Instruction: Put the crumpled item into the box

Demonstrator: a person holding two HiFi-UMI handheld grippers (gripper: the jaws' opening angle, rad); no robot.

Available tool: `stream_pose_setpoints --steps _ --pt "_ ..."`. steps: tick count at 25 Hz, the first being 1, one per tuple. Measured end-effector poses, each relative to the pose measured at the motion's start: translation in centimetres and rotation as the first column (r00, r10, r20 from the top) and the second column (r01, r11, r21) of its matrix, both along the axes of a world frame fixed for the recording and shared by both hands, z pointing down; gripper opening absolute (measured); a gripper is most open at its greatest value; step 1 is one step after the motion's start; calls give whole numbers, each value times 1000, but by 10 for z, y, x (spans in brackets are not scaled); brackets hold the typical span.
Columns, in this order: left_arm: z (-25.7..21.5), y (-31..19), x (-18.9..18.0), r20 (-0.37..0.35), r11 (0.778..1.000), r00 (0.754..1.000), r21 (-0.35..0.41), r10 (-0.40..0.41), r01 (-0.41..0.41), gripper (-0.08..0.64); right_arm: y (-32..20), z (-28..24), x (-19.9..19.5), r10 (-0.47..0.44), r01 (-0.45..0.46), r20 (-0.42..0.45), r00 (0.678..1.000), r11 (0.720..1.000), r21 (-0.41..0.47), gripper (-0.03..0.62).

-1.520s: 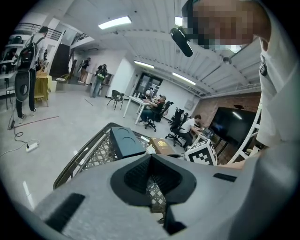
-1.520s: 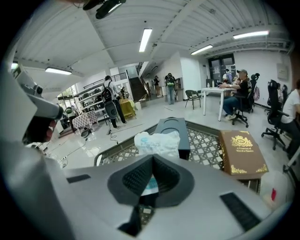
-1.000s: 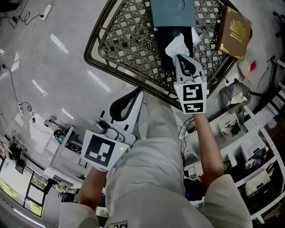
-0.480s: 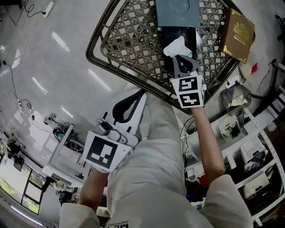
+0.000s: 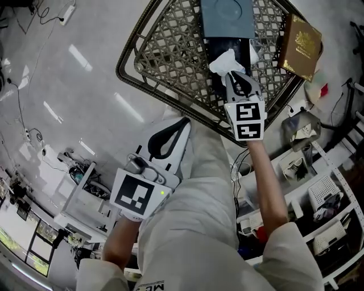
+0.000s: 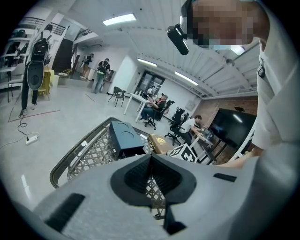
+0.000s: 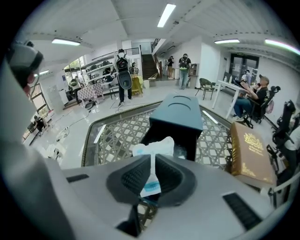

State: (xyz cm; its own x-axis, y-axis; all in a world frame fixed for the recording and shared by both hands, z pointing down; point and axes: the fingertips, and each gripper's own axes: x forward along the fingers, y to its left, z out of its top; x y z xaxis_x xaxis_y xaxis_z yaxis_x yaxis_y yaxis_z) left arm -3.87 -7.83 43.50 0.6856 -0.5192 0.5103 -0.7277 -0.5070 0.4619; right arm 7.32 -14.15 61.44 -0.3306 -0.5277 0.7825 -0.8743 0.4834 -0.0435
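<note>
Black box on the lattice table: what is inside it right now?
The black box is open; a pale scrap shows inside. The crumpled white item in the right gripper covers the rest.

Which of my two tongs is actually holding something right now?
The right tongs, shut on the white crumpled paper by the dark box; the left tongs are shut on nothing.

Crumpled item: thin white wrinkled paper. Box: smooth matt blue-grey lid. Surface: woven wicker-like lattice. Book: brown, gold embossing. Floor: polished, reflective. Right tongs: matt grey plastic, ribbed black pads.
</note>
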Motion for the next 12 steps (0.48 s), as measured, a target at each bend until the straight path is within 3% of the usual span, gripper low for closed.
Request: stream_pose_setpoints --steps 12 --pt "-40 -3 -7 -14 995 1000 99 23 -22 21 4 -80 14 96 -101 55 994 990 96 28"
